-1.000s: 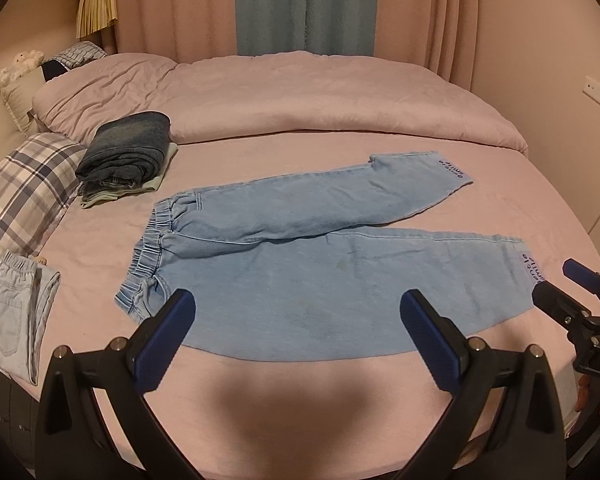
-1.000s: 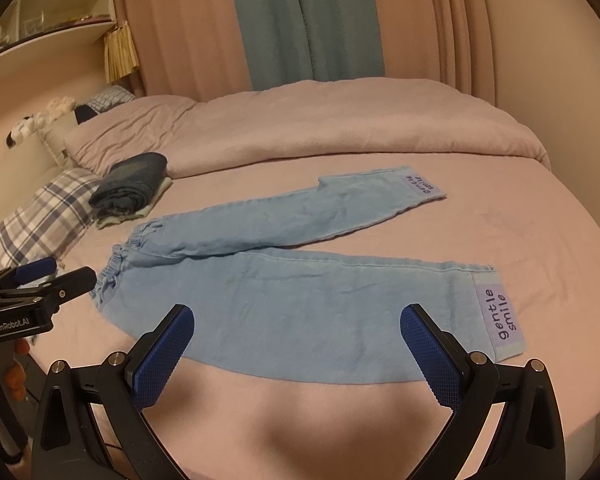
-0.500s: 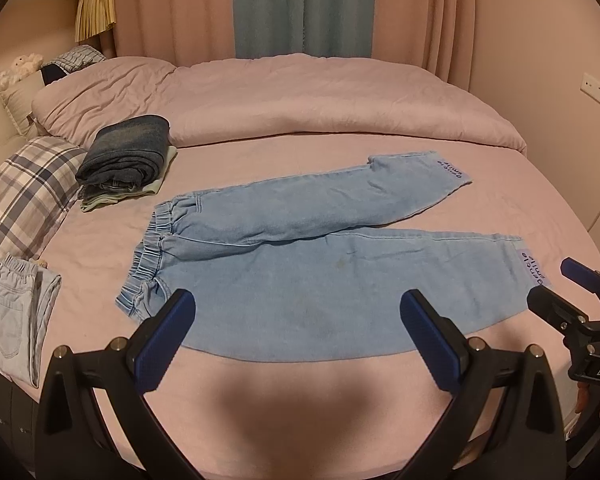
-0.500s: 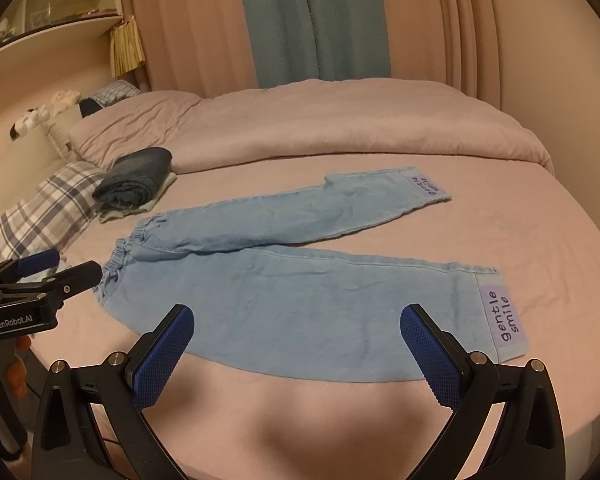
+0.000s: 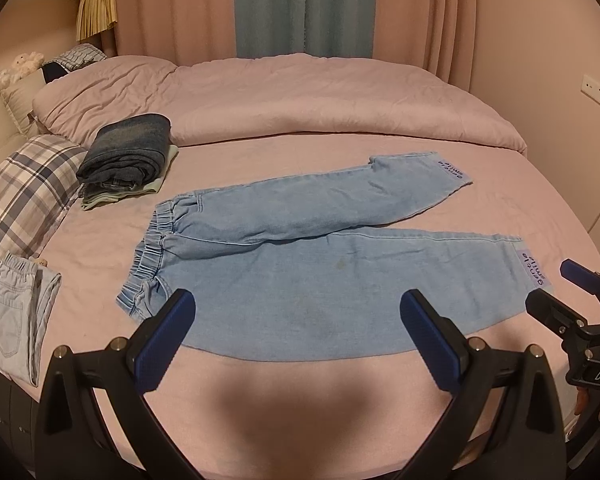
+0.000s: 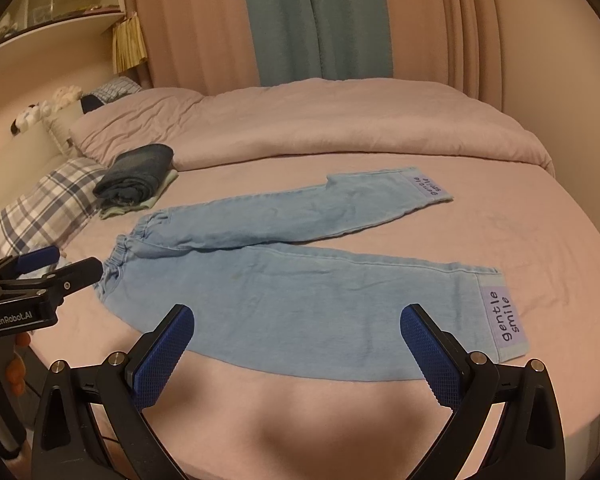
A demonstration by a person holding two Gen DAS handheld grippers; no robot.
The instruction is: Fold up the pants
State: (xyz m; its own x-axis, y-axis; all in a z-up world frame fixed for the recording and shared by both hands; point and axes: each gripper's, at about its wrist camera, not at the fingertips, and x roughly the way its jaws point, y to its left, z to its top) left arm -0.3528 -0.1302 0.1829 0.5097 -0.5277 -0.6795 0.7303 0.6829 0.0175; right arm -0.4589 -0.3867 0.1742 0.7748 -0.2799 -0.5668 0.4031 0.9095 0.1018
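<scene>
Light blue denim pants (image 5: pixel 300 272) lie flat on the pink bed, waistband to the left, both legs spread to the right in a V. They also show in the right wrist view (image 6: pixel 300 292), with "gentle smile" cuff labels (image 6: pixel 506 318). My left gripper (image 5: pixel 298 334) is open and empty, hovering over the near edge of the lower leg. My right gripper (image 6: pixel 298 348) is open and empty, over the same near edge. The right gripper shows in the left wrist view (image 5: pixel 560 296) beside the near cuff; the left gripper shows in the right wrist view (image 6: pixel 56 264) by the waistband.
A stack of folded dark jeans (image 5: pixel 128 156) sits at the back left. A plaid pillow (image 5: pixel 16 196) and another pair of light jeans (image 5: pixel 16 304) lie at the left edge. A rolled pink duvet (image 5: pixel 300 100) lies across the back. Curtains hang behind.
Both grippers have shifted only slightly relative to the pants. The right gripper has edged a little closer to the near cuff. Both stay open and the pants have not moved.
</scene>
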